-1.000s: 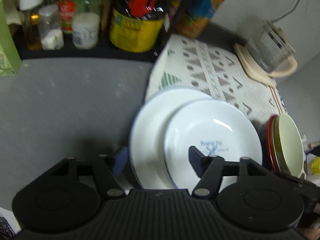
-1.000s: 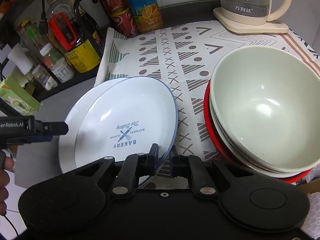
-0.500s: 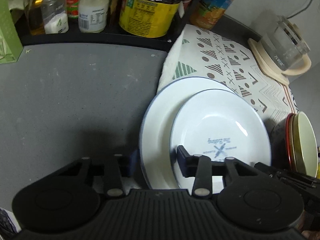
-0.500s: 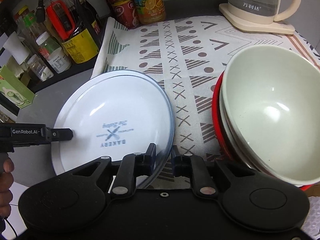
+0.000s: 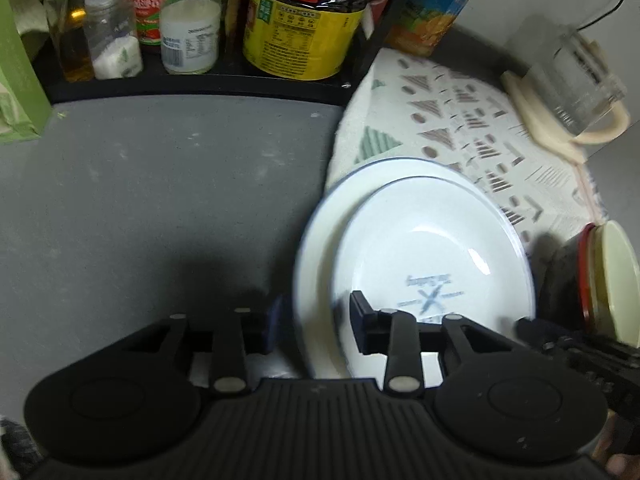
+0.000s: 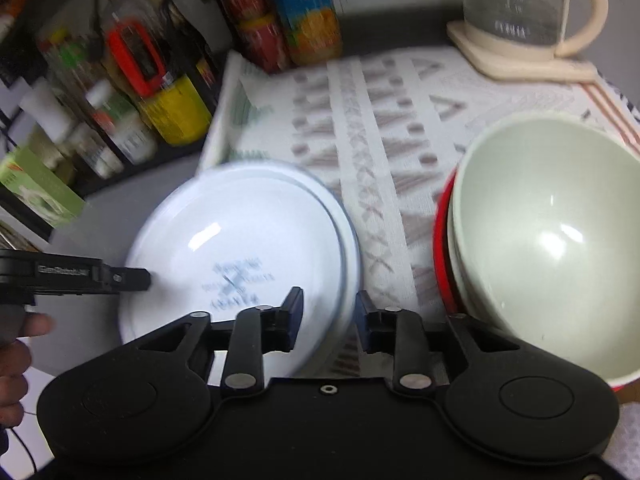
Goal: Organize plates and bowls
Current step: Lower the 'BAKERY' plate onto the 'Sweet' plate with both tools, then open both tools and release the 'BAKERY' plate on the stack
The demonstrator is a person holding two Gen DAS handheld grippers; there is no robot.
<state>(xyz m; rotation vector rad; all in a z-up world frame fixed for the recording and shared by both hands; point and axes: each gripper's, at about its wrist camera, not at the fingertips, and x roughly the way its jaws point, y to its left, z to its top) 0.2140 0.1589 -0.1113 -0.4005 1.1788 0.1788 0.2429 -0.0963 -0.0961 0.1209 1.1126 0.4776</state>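
Two white plates lie stacked, half on the grey counter and half on the patterned cloth. The smaller top plate (image 5: 432, 256) (image 6: 240, 240) has a blue print and rests in the wider plate (image 5: 316, 248). My left gripper (image 5: 316, 328) straddles both rims on the left side. Its jaws are opening slightly, with the pads still against the plates. My right gripper (image 6: 328, 312) is at the plates' right edge. Its jaws are opening with the rim between them, and the pads stand off it. A pale green bowl (image 6: 552, 232) is nested in a red bowl (image 6: 440, 248) on the right.
A glass kettle (image 6: 520, 12) on a cream base stands at the back right of the cloth (image 6: 380, 120). Bottles and a yellow-labelled jar (image 5: 300, 28) fill a black shelf behind. A green box (image 5: 16, 92) stands at the far left. A person's hand (image 6: 16, 352) holds the left gripper.
The right gripper has opened off the top plate's rim, and that plate has dropped flat onto the wider one. The left gripper's jaws have narrowed around both rims.
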